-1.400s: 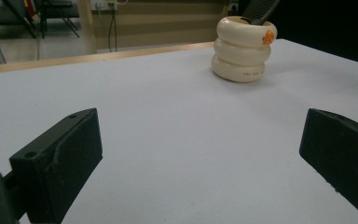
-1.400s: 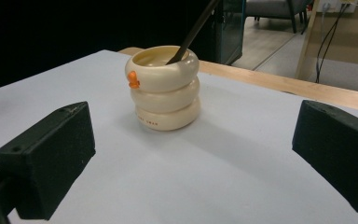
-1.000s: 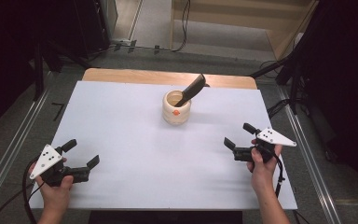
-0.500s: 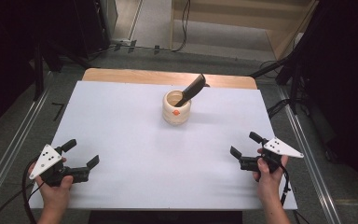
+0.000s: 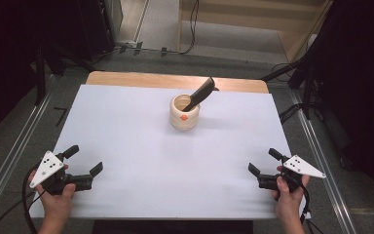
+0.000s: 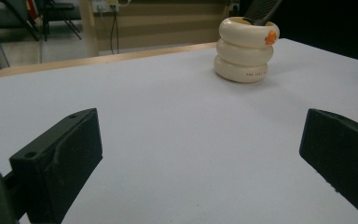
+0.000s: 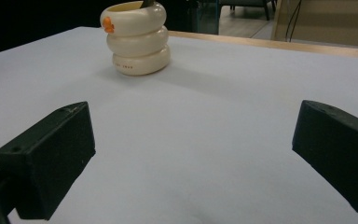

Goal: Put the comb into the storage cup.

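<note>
A cream ribbed holder (image 5: pixel 185 113) with a small orange mark stands upright at the far middle of the white table (image 5: pixel 141 146). A black utensil (image 5: pixel 199 93) leans out of it toward the back right. The same holder (image 6: pixel 245 49) lies ahead of the left gripper's jaws, and the holder (image 7: pixel 136 38) shows again in the right gripper view. My left gripper (image 5: pixel 84 160) rests open near the front left edge, held by a hand. At the front right, my right gripper (image 5: pixel 264 161) is open too. Nothing sits between either pair of jaws.
A wooden strip (image 5: pixel 175 82) runs along the table's far edge. Metal rails (image 5: pixel 9 161) flank the table on both sides, and cables (image 5: pixel 292 112) trail over the floor behind. A light wooden cabinet (image 5: pixel 253 24) stands at the back.
My right gripper has drawn back toward the front right edge of the table, away from the holder. The left gripper has stayed put.
</note>
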